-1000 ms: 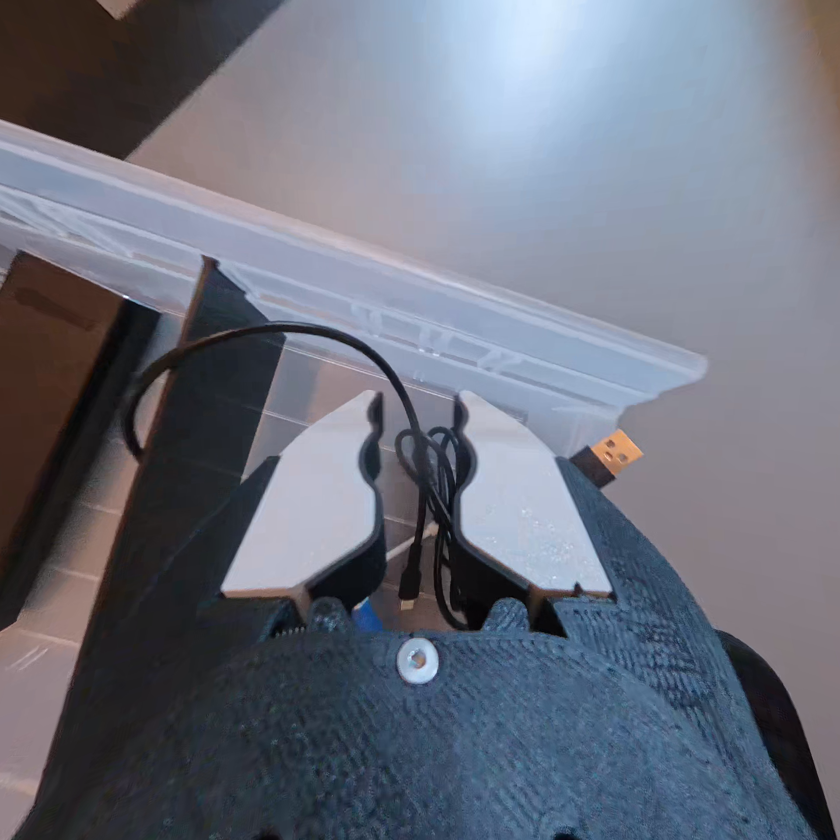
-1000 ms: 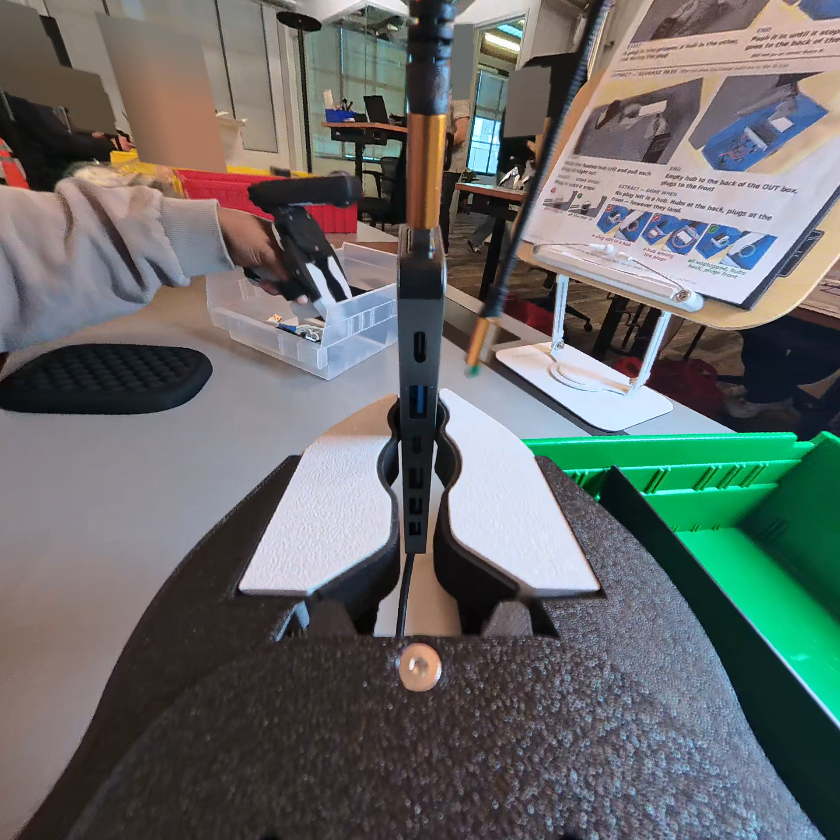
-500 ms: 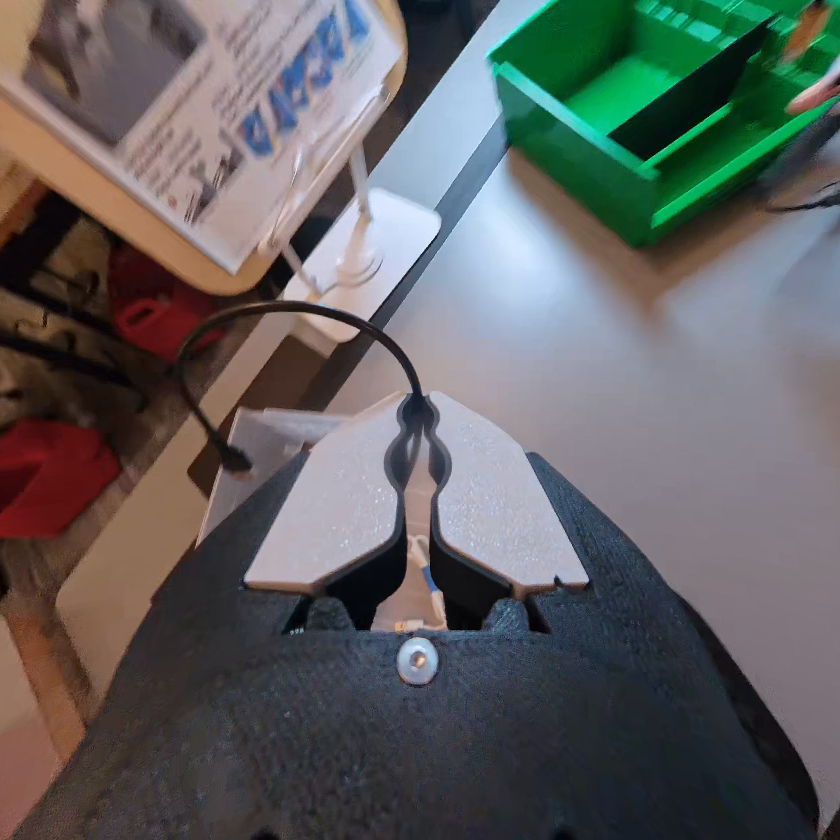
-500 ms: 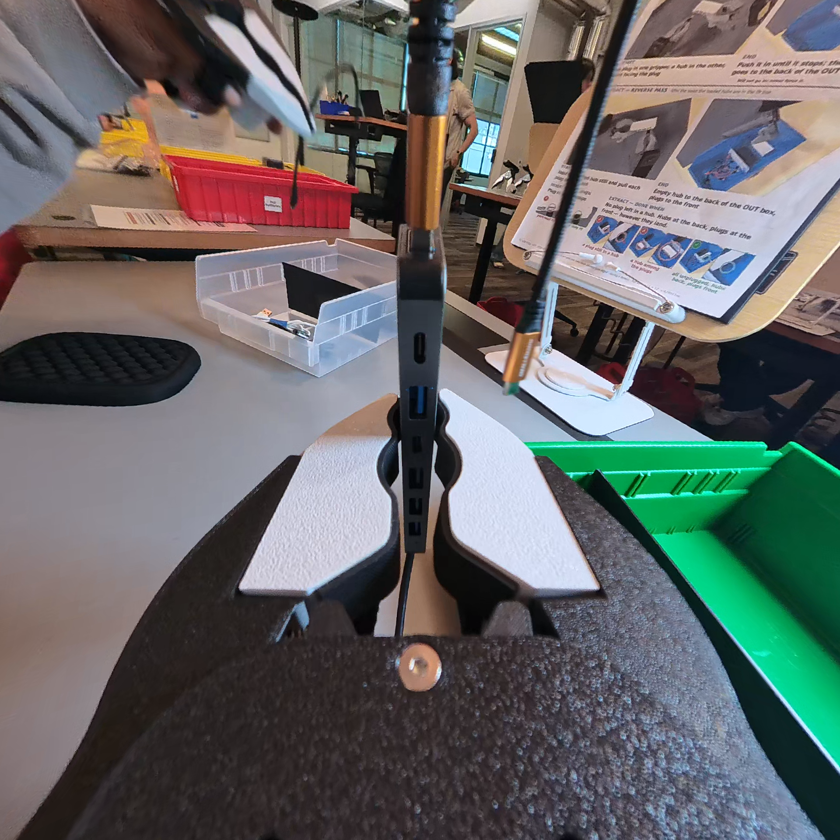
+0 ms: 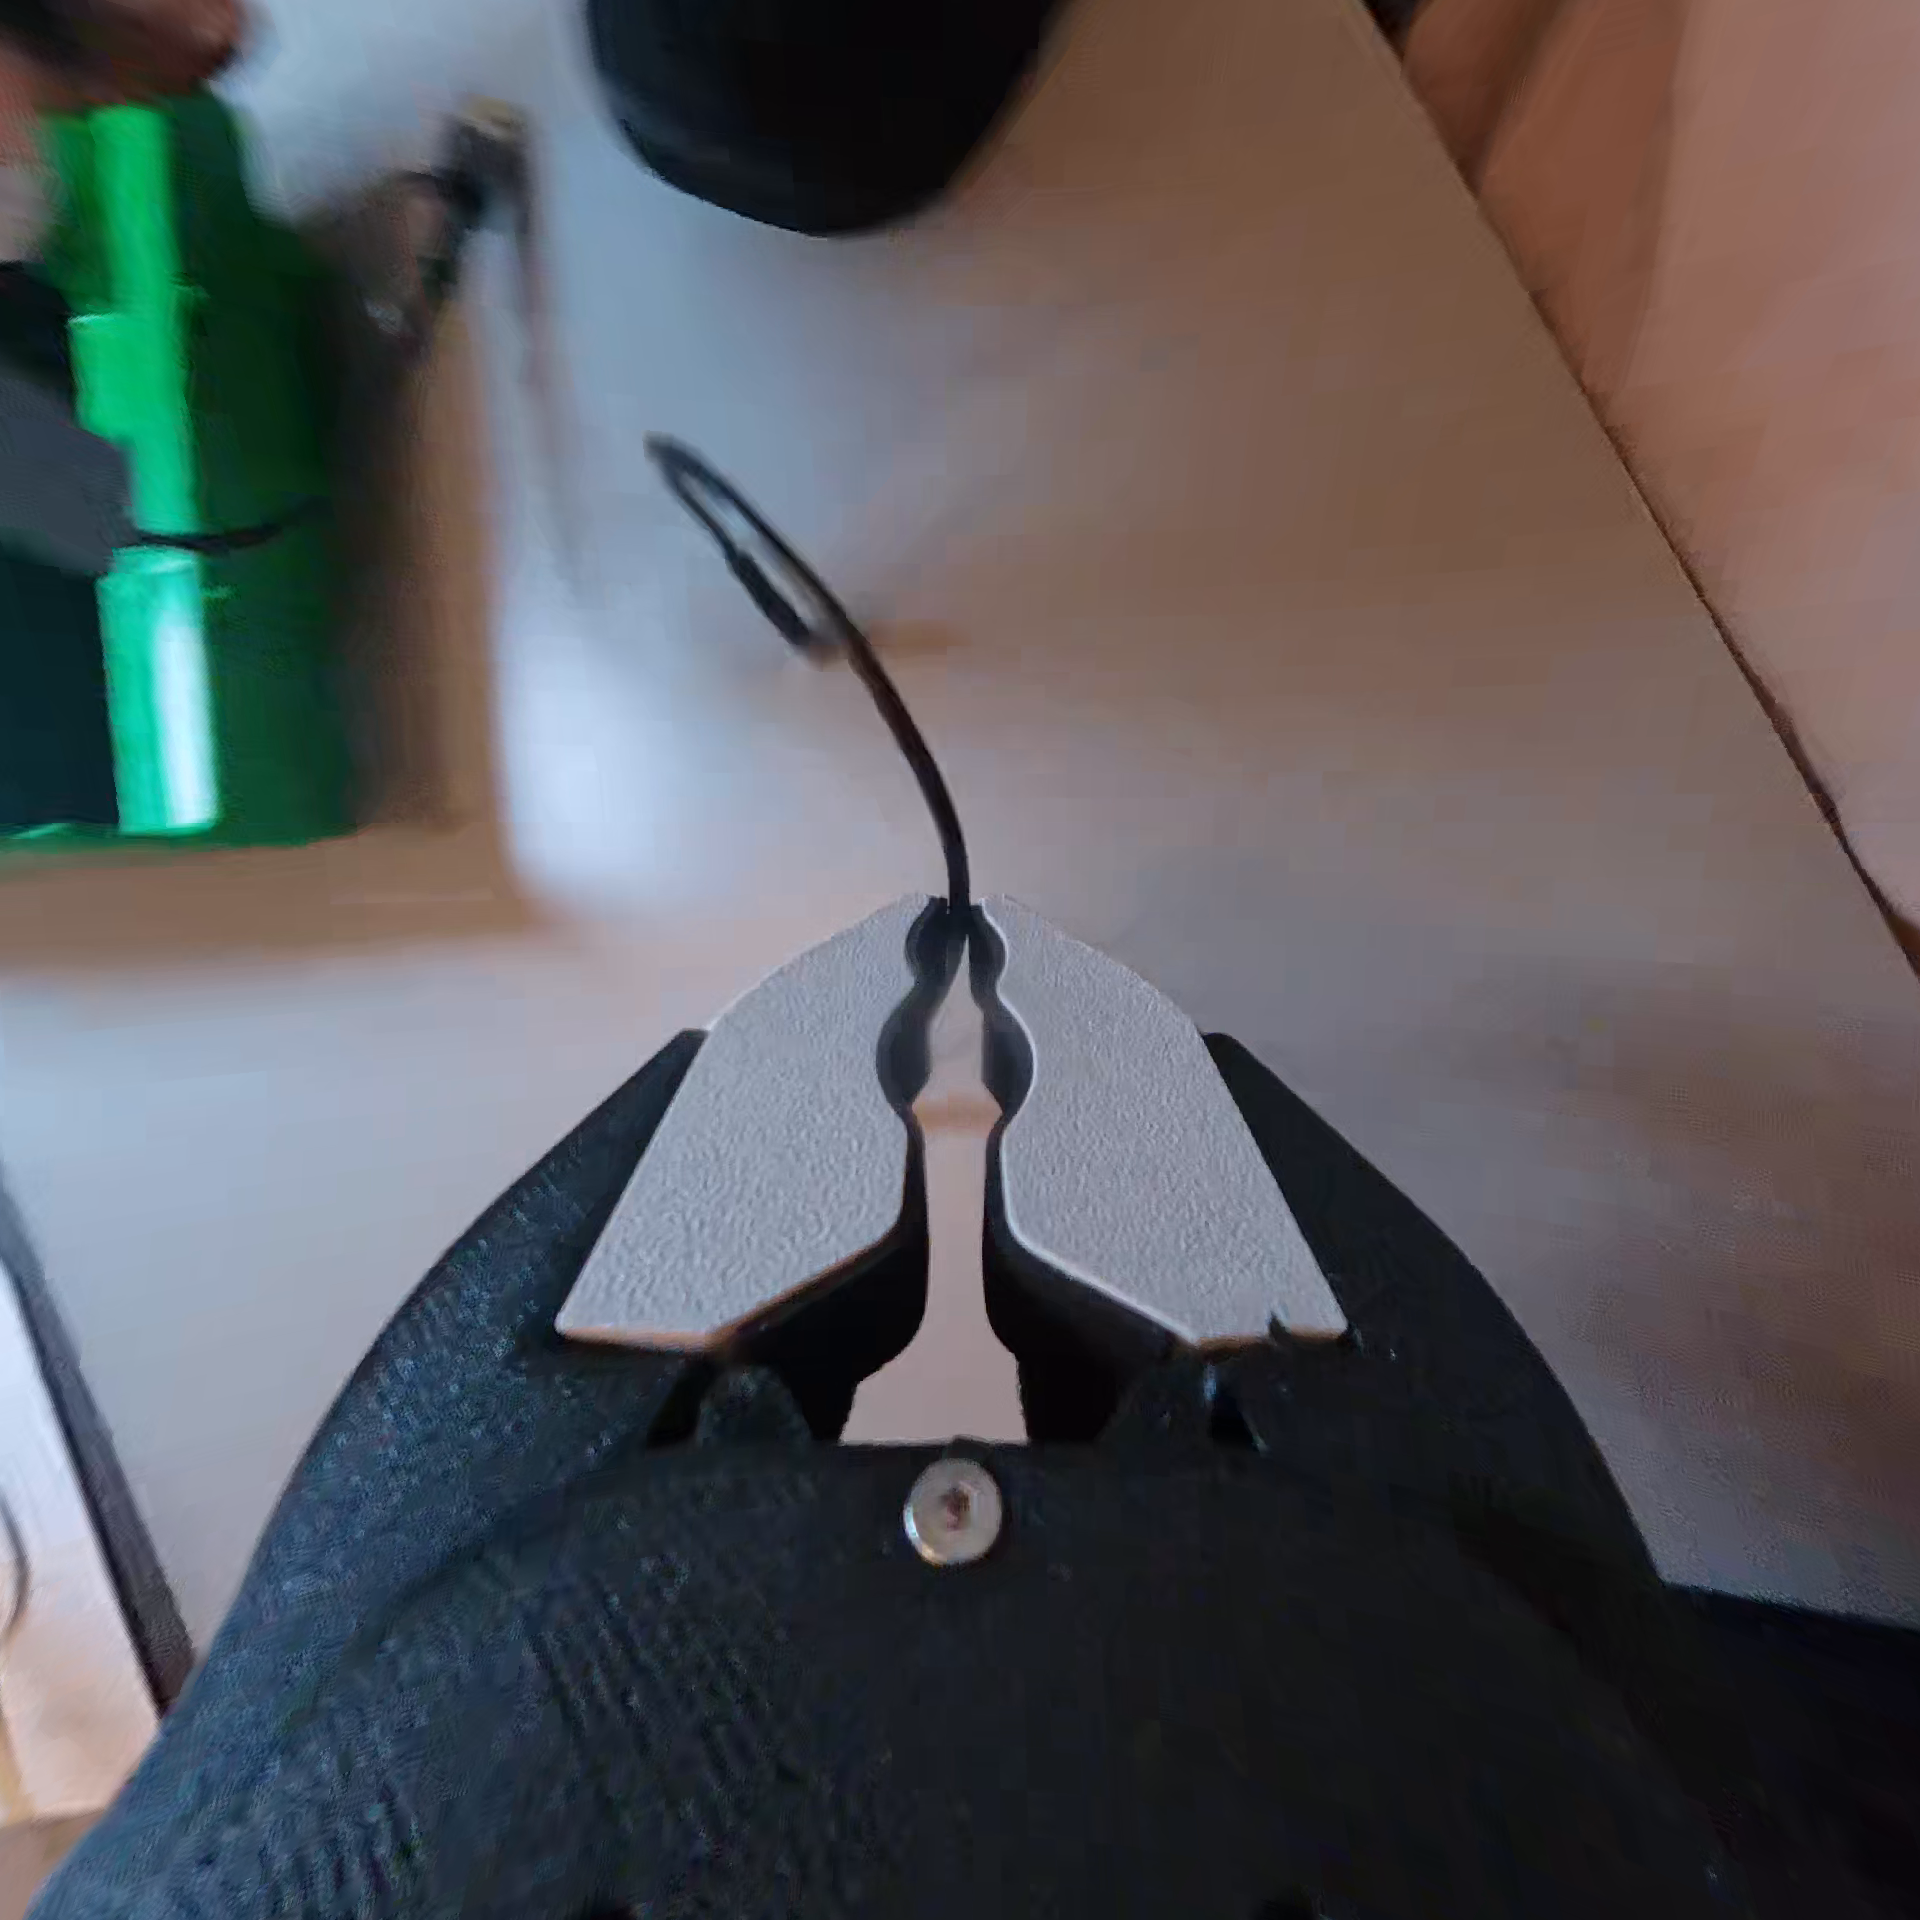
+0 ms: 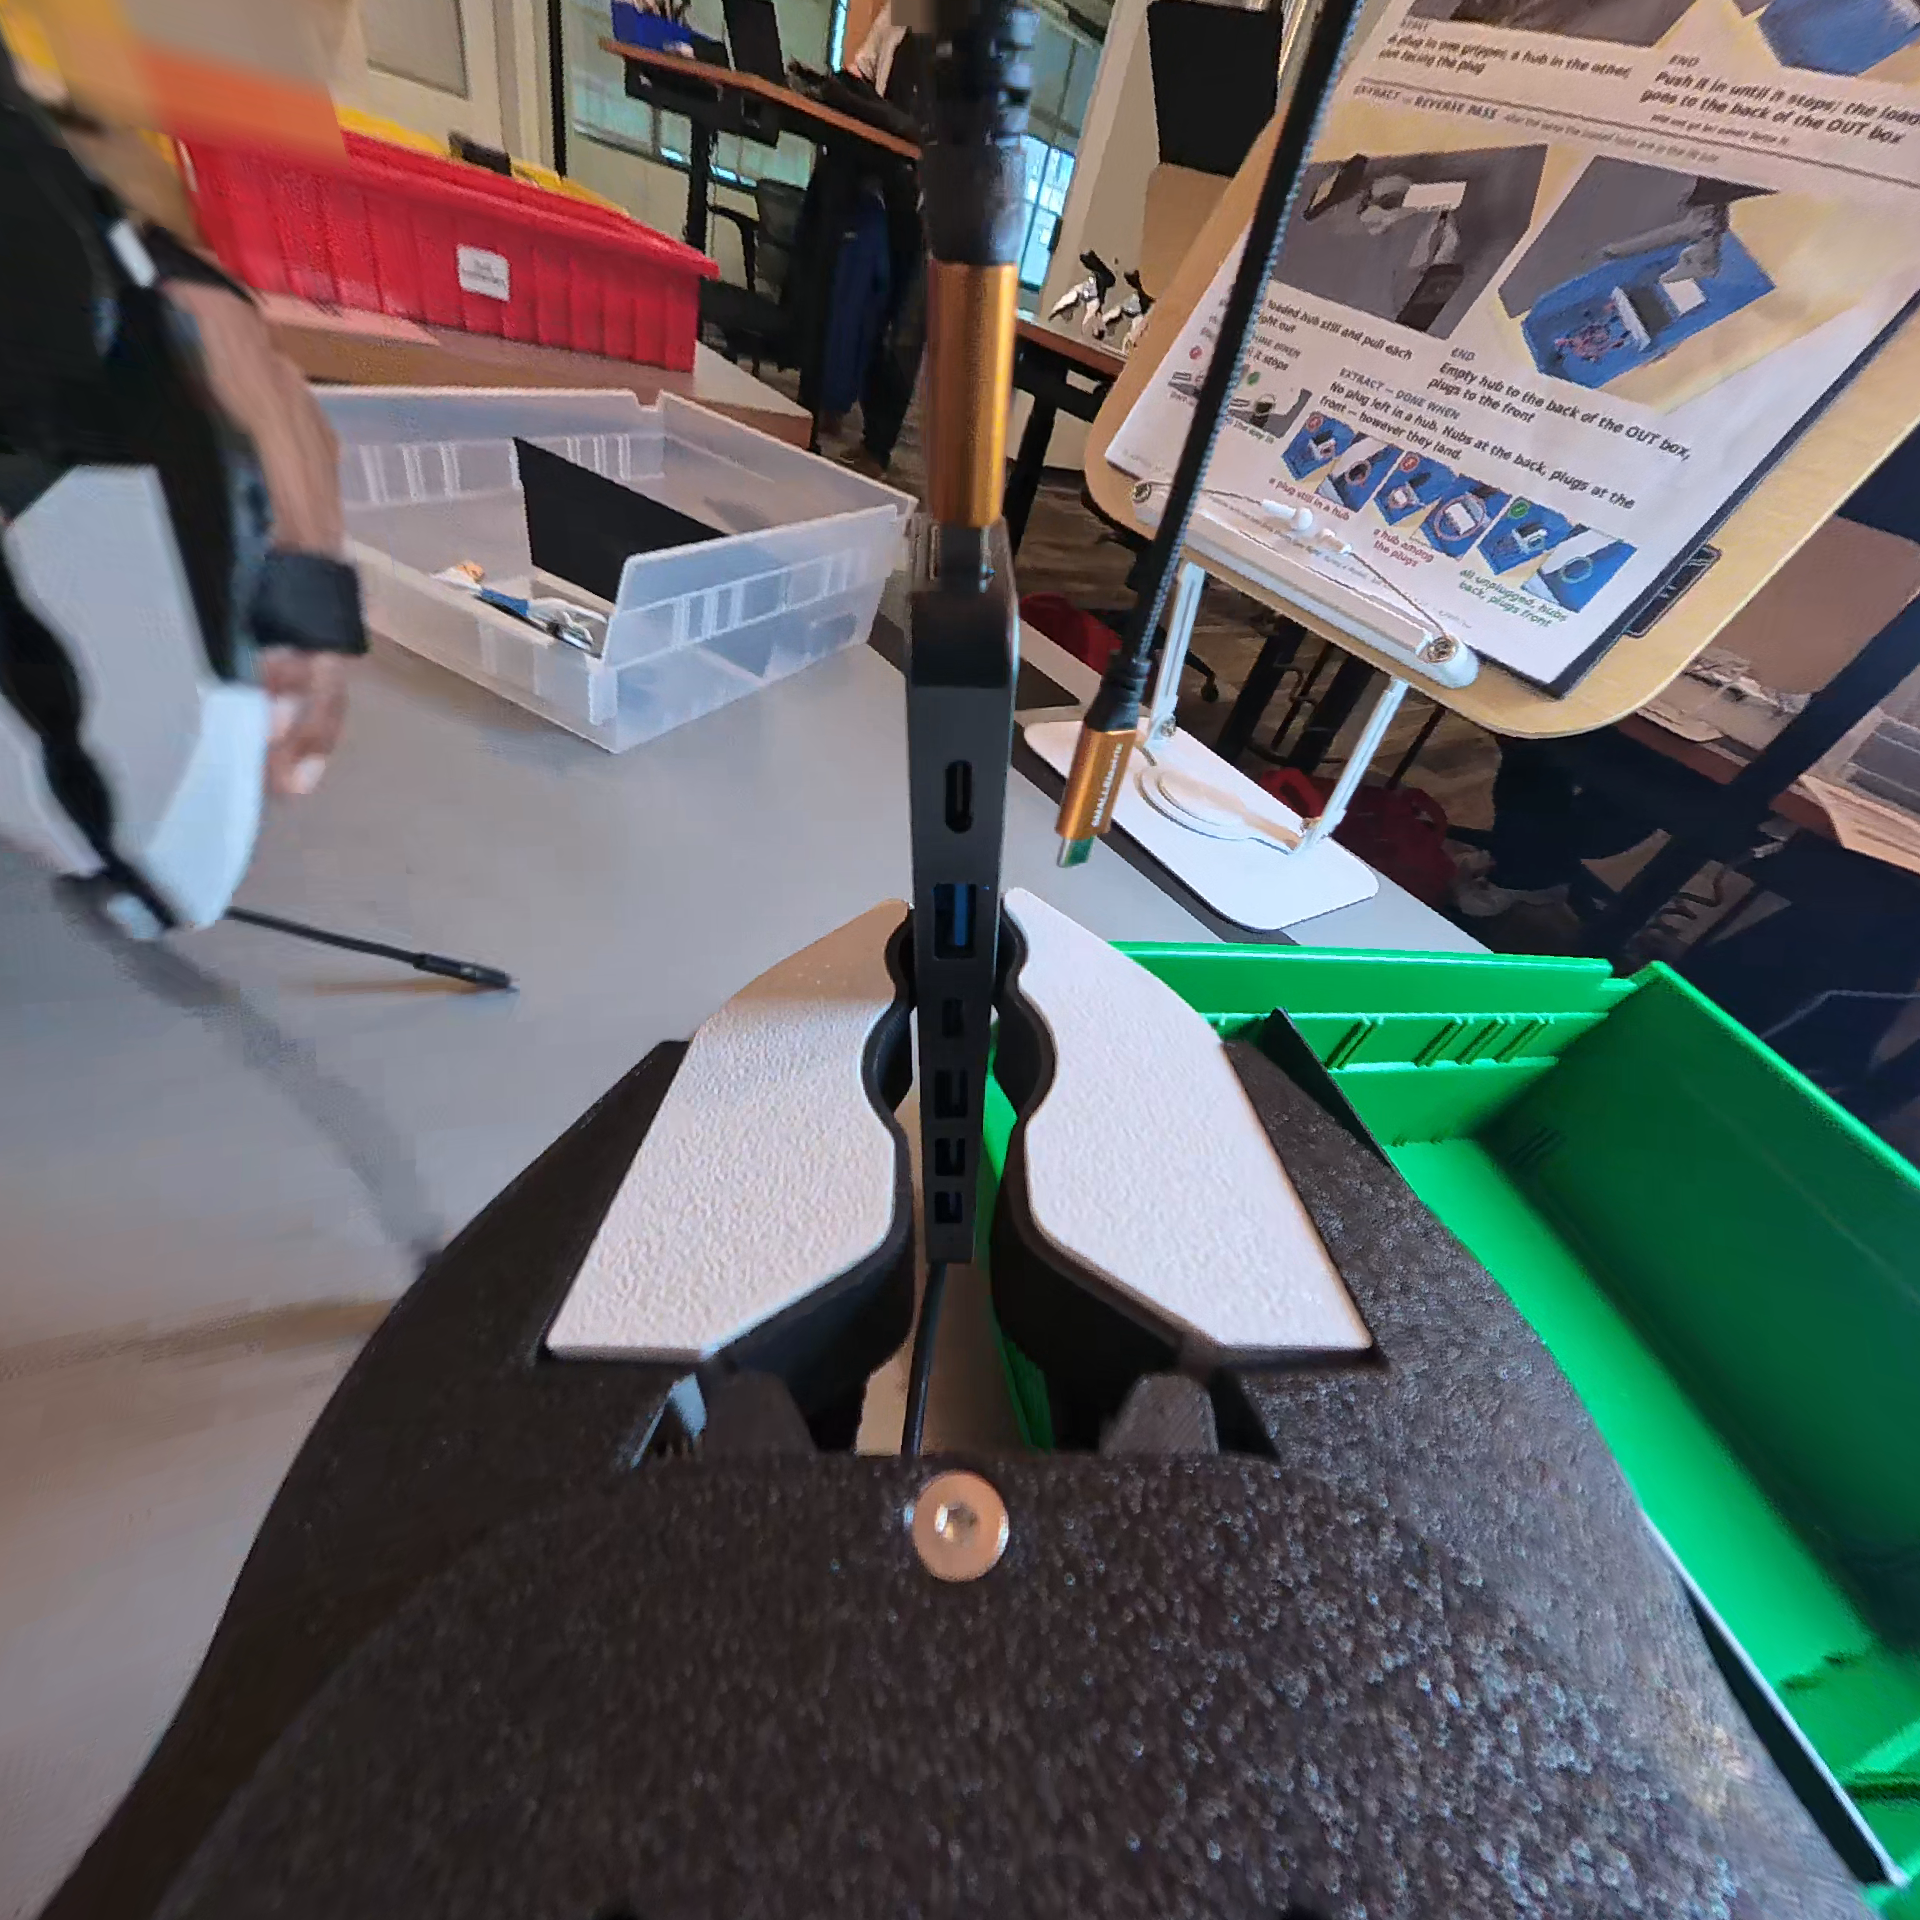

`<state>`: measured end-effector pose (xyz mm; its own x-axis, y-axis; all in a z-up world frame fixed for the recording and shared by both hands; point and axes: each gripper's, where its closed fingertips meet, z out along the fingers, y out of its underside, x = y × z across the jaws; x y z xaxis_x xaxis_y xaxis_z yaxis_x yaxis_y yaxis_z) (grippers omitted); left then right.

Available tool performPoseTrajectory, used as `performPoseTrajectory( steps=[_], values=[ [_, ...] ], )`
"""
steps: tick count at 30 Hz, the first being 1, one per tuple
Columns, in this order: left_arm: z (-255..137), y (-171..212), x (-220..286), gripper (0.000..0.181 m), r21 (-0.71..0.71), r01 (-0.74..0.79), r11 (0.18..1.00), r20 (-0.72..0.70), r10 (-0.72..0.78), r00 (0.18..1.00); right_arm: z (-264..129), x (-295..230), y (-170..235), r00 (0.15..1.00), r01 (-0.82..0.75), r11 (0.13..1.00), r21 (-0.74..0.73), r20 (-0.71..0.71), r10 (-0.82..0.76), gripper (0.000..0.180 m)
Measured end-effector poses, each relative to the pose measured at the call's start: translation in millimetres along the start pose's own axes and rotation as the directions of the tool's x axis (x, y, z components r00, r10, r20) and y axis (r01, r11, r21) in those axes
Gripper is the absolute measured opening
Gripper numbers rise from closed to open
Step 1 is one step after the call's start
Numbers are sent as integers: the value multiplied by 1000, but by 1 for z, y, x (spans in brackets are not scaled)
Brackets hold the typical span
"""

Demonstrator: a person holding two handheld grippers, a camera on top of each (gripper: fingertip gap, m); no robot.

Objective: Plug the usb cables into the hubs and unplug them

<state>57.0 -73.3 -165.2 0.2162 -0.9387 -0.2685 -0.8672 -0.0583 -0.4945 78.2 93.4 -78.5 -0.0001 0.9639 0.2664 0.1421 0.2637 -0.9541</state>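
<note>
My left tool (image 5: pixel 956 920) is clenched on a thin black cable (image 5: pixel 883 707), pinched right at the fingertips; the cable arcs up and away over the pale surface (image 5: pixel 1299 727), and its far end is too blurred to make out. In the right wrist view that same left tool (image 6: pixel 135 914) appears at the left edge, blurred, with the cable's free plug end (image 6: pixel 457 971) trailing low over the surface, though I cannot tell if it touches. Behind it sits a clear plastic bin (image 6: pixel 769 582) with a black divider, and a red bin (image 6: pixel 436 249) farther back.

In the middle, my right tool (image 6: pixel 958 925) grips a dark grey hub (image 6: pixel 961 727), held upright on edge between the fingers with its row of ports facing me. A gold-collared plug (image 6: pixel 971 395) is seated in the hub's top end. Just right of the hub, a second gold plug (image 6: pixel 1096 790) hangs free on a braided black cable. Right of that stands an instruction sheet on a stand (image 6: pixel 1507 312), and below it the green bin (image 6: pixel 1558 1195) lies beside my right tool.
</note>
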Motion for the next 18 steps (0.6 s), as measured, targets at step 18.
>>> performPoseTrajectory(
  steps=[18],
  values=[
    [50,-14,-2,44,96,597,796,39,-603,797,7,-1,12,999,49,997,-60,-18,-50,11]
  ],
)
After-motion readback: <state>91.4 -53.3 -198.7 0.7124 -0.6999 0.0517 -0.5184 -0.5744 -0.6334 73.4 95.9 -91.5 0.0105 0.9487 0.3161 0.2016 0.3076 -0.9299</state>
